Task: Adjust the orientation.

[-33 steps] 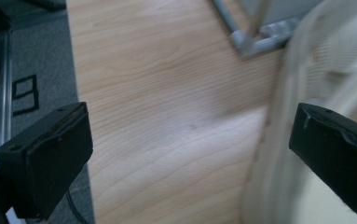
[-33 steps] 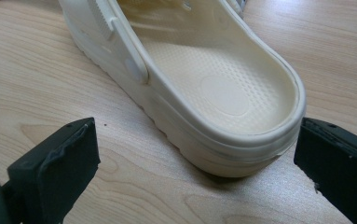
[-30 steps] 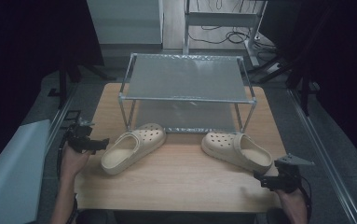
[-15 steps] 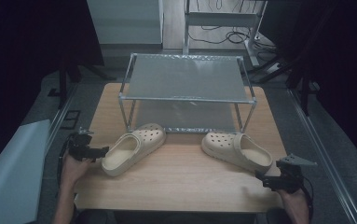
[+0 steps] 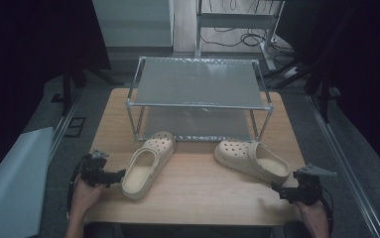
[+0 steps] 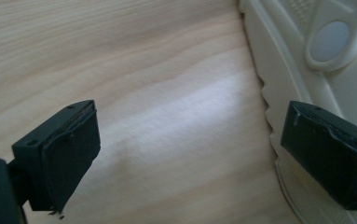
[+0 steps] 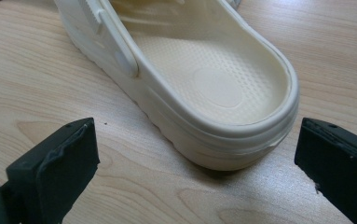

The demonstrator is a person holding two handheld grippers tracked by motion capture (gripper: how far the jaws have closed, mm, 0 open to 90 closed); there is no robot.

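Clogs both lie on the tabletop (image 5: 197, 198) before an empty rack (image 5: 197, 101): left clog (image 5: 148, 163), right clog (image 5: 252, 159). Left tongs (image 5: 115, 175) and right tongs (image 5: 283, 191) gape wide, gripping nothing; shelving probably remains.

On the table (image 5: 197, 198), the left gripper (image 5: 119, 174) sits at the near left edge with the left clog (image 5: 148, 163) just beside it, on the inner side of its jaws. The right gripper (image 5: 278, 190) sits at the near right corner, the heel of the right clog (image 5: 252, 159) just ahead between its spread jaws. Beyond both grippers, behind the clogs, stands the two-tier rack (image 5: 197, 82).
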